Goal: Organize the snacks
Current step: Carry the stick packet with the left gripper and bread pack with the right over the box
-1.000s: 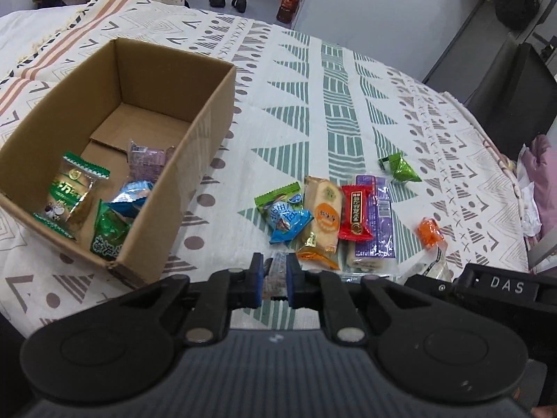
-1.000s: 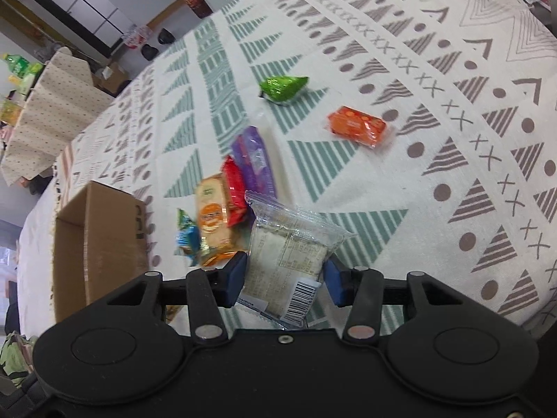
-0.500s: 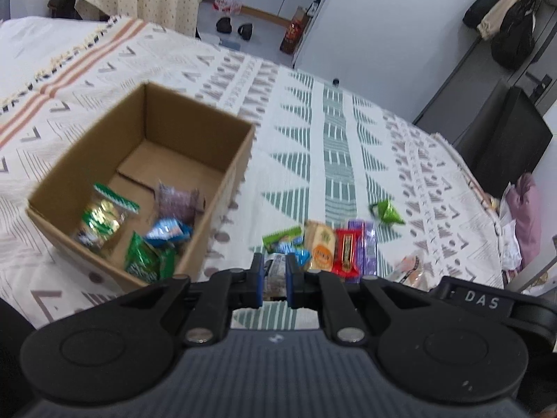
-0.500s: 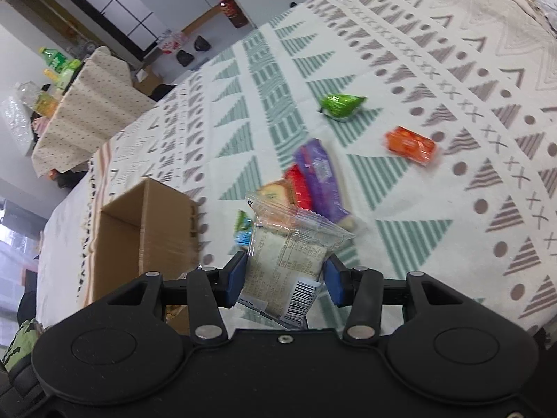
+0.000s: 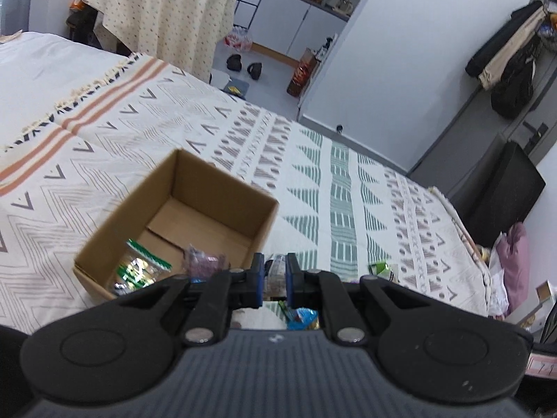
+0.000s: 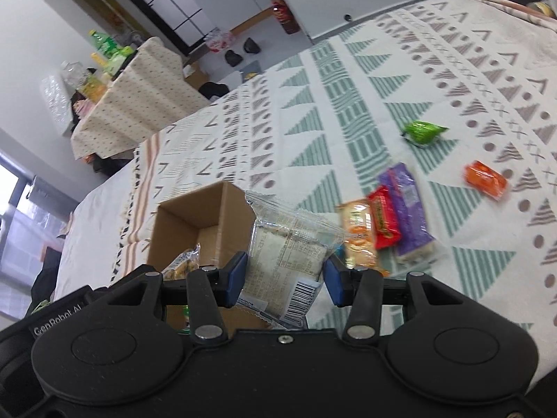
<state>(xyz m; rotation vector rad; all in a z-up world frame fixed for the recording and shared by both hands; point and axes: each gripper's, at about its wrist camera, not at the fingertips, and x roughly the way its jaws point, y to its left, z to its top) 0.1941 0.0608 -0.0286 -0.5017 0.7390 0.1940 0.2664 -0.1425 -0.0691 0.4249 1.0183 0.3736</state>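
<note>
An open cardboard box (image 5: 222,181) sits on the patterned cloth, with a green-and-white packet (image 5: 139,268) and a purple packet (image 5: 205,264) inside. My left gripper (image 5: 273,280) is shut on a small clear-wrapped snack (image 5: 275,270), raised just right of the box's near corner. My right gripper (image 6: 285,273) is shut on a clear packet with a pale cake and a barcode (image 6: 285,254), held up beside the box (image 6: 195,223). On the cloth to the right lie yellow (image 6: 355,233), red (image 6: 383,223), purple (image 6: 407,212), green (image 6: 423,132) and orange (image 6: 485,177) snacks.
The patterned cloth (image 5: 341,188) covers a wide bed-like surface that ends at a grey wall (image 5: 383,69) on the far side. A draped round table (image 5: 160,17) stands beyond the left end. A black chair (image 5: 501,188) is at the right.
Both grippers have risen and shifted left toward the box, each still holding its packet. The views now tilt up and take in more of the room.
</note>
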